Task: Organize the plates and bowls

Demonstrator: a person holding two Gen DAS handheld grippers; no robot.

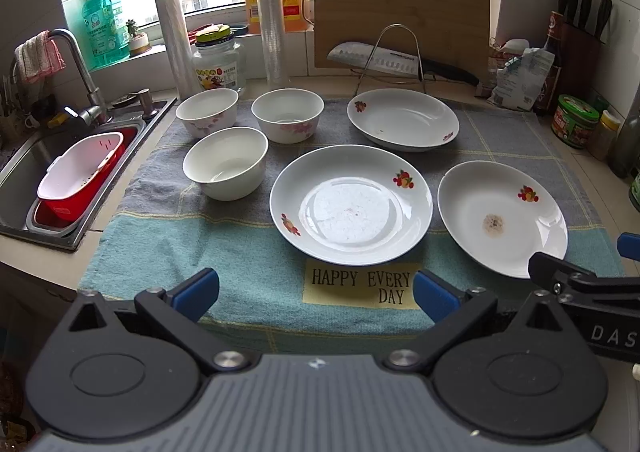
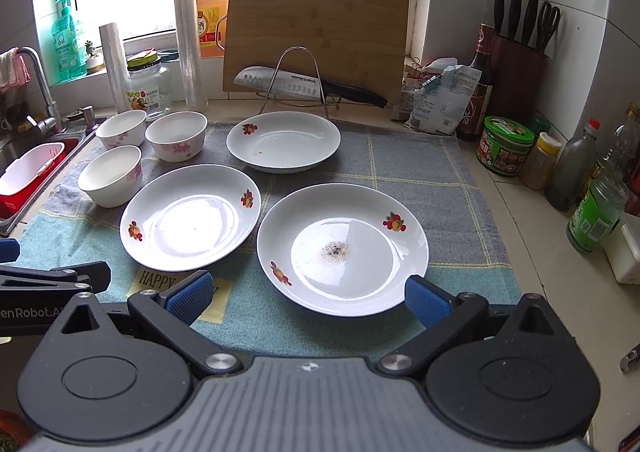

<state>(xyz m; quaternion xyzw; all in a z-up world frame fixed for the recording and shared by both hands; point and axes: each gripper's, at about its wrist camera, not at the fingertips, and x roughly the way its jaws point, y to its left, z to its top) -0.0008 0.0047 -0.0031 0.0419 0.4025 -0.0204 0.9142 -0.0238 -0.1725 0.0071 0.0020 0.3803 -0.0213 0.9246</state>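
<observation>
Three white plates with fruit prints lie apart on a checked cloth (image 1: pixel 168 236): a middle plate (image 1: pixel 351 204) (image 2: pixel 190 216), a right plate with a brown stain (image 1: pixel 502 217) (image 2: pixel 342 248), and a far plate (image 1: pixel 402 118) (image 2: pixel 283 141). Three white bowls stand upright at the left: a near bowl (image 1: pixel 226 162) (image 2: pixel 110 174) and two flowered bowls (image 1: pixel 207 112) (image 1: pixel 287 114) behind it. My left gripper (image 1: pixel 316 292) is open in front of the middle plate, holding nothing. My right gripper (image 2: pixel 306 294) is open at the stained plate's near rim, also holding nothing.
A sink (image 1: pixel 24 156) with a red-and-white basket (image 1: pixel 80 176) lies left of the cloth. A cutting board (image 1: pixel 402 8), a knife on a wire rack (image 1: pixel 394 60), jars and bottles line the back. More bottles (image 2: pixel 596 212) stand along the right wall.
</observation>
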